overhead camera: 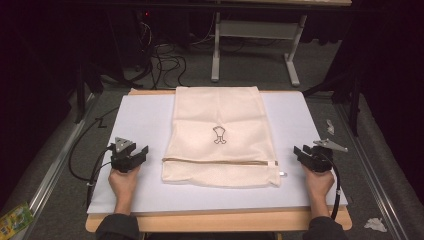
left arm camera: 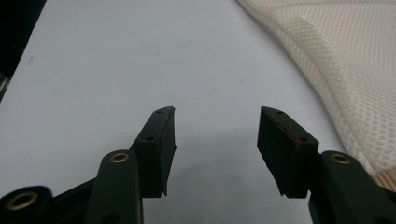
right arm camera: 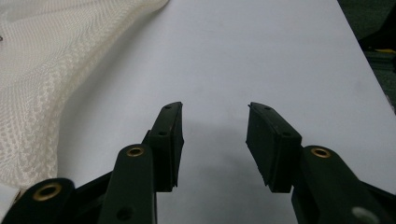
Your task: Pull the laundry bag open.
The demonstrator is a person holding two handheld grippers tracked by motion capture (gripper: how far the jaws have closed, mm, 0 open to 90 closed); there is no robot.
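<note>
A cream mesh laundry bag (overhead camera: 220, 135) lies flat in the middle of the white table mat (overhead camera: 140, 120), its zipper (overhead camera: 220, 161) running across near the front end, a small black emblem (overhead camera: 219, 135) on top. My left gripper (overhead camera: 134, 155) rests on the mat to the left of the bag, open and holding nothing. In the left gripper view its jaws (left arm camera: 217, 130) stand apart over bare mat, the bag's mesh (left arm camera: 336, 60) at the right. My right gripper (overhead camera: 305, 154) sits right of the bag, open. Its jaws (right arm camera: 215, 126) frame bare mat, mesh (right arm camera: 42, 79) at the left.
The mat lies on a wooden table (overhead camera: 220, 221). A metal table frame (overhead camera: 255, 30) and cables (overhead camera: 167, 62) stand on the floor beyond. Crumpled scraps (overhead camera: 375, 224) lie on the floor at right, and a green packet (overhead camera: 14, 220) at lower left.
</note>
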